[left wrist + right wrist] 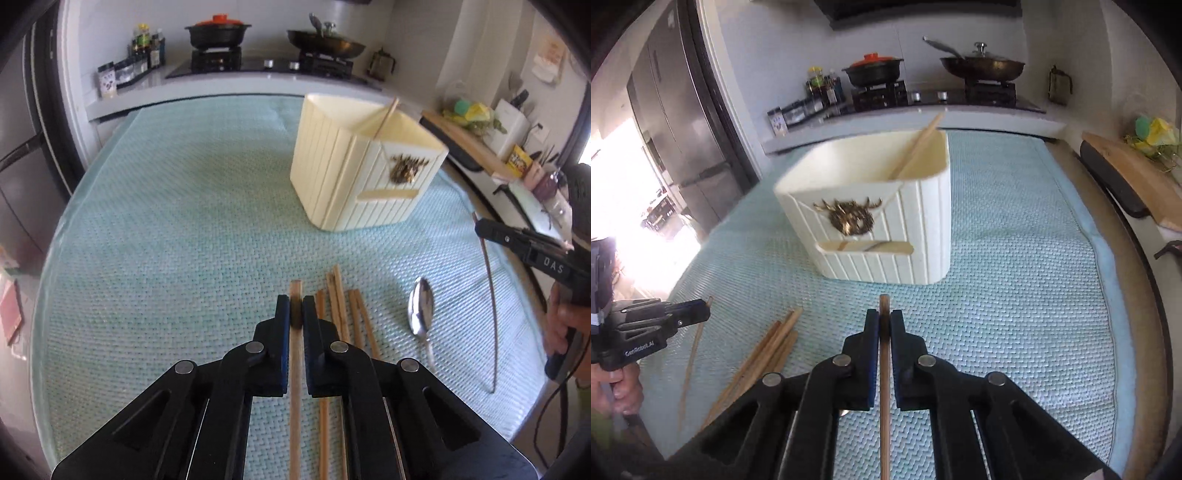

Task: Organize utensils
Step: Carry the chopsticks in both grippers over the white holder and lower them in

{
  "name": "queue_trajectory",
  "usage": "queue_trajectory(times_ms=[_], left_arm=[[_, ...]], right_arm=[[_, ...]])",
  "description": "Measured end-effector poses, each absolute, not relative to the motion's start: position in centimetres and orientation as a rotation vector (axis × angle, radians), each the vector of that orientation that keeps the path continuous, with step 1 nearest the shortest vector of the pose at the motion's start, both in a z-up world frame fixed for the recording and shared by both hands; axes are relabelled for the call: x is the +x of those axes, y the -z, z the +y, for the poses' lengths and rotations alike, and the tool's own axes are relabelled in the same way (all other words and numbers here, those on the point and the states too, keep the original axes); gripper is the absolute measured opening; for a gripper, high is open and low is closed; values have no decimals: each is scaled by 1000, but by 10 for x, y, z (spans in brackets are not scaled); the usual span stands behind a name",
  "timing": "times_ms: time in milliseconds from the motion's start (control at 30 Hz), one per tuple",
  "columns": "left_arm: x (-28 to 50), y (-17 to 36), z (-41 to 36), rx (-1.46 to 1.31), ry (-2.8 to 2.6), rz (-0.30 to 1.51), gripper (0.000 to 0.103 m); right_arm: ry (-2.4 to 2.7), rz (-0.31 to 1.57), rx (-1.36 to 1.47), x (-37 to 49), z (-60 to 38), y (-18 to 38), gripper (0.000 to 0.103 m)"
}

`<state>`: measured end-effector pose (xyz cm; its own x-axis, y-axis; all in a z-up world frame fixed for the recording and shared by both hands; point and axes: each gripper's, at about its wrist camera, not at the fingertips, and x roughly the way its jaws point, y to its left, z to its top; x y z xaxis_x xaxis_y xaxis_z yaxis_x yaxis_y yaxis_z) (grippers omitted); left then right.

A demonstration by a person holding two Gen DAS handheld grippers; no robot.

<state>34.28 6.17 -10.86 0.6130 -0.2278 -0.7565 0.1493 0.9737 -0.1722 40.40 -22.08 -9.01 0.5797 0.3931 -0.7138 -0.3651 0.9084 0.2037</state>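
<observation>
A pale green woven mat point(177, 236) covers the table. Behind it runs a grey counter with a black gas hob point(258, 66). On the left burner sits a black pot with an orange lid point(218, 31); on the right burner sits a dark pan with a glass lid point(327, 42). Bottles and spice jars point(136, 59) stand in a row at the counter's left end, and a dark jug point(382, 64) stands to the right of the hob. A steel fridge point(676, 125) rises at the left. Along the right side lies a wooden board point(1134, 177), with what may be yellow and green sponges point(1154, 131) beyond it.
</observation>
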Motion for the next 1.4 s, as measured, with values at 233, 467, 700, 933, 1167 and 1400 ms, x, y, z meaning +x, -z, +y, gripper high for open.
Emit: queue_trajectory(times_ms=[233, 467, 700, 933, 1167, 1400], left_arm=[[304, 36, 72, -155, 264, 709, 5], [285, 0, 65, -164, 283, 591, 5], [288, -16, 65, -193, 269, 531, 4], [307, -34, 61, -198, 279, 505, 4], [336, -58, 55, -205, 296, 486, 4], [379, -98, 47, -196, 303, 456, 4]], right_arm=[[-473, 615, 84, 332, -244, 14, 6], [-471, 449, 100, 288, -255, -21, 6], [-466, 376, 83, 282, -251, -43, 6], [-458, 344, 45, 281, -250, -64, 6], [-456, 311, 19, 298, -247, -90, 6], [-456, 299, 13, 346, -238, -114, 6]])
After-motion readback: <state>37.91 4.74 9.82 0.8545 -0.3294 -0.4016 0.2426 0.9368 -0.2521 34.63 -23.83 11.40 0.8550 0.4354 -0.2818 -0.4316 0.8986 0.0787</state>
